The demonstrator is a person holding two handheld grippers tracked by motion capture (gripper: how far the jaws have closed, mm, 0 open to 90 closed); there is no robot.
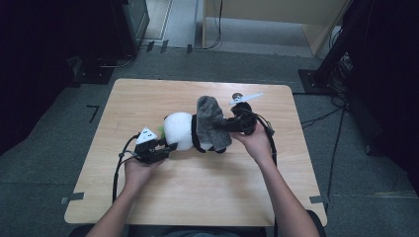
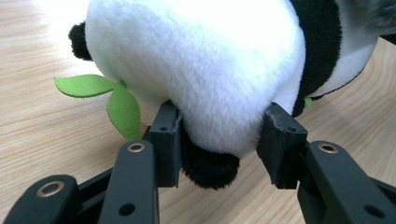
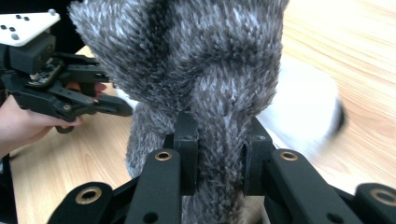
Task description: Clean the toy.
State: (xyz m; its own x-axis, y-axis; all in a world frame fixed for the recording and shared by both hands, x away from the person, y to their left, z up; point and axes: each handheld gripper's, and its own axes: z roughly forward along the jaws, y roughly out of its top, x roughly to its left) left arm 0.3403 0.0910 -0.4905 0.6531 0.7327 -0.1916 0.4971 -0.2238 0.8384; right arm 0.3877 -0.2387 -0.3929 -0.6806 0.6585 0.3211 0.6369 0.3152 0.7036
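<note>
The wooden table [image 1: 197,197] carries a plush panda [image 2: 196,70], light and soft enough to give under a squeeze, lying between the two grippers with its white head bulging between the left gripper [image 2: 219,140] fingers, which clamp it. Draped over the panda's body is a fuzzy grey sock [image 3: 201,70], limp and stretchy. The right gripper [image 3: 219,154] pinches a bunched fold of it tightly between its fingers; a thick fold like this probably holds best.

No text, label, brand, number or sign can be read anywhere in these pictures; the white plate [image 3: 25,25] on the left gripper [image 3: 116,106] carries only small dark dots, not letters or figures.
</note>
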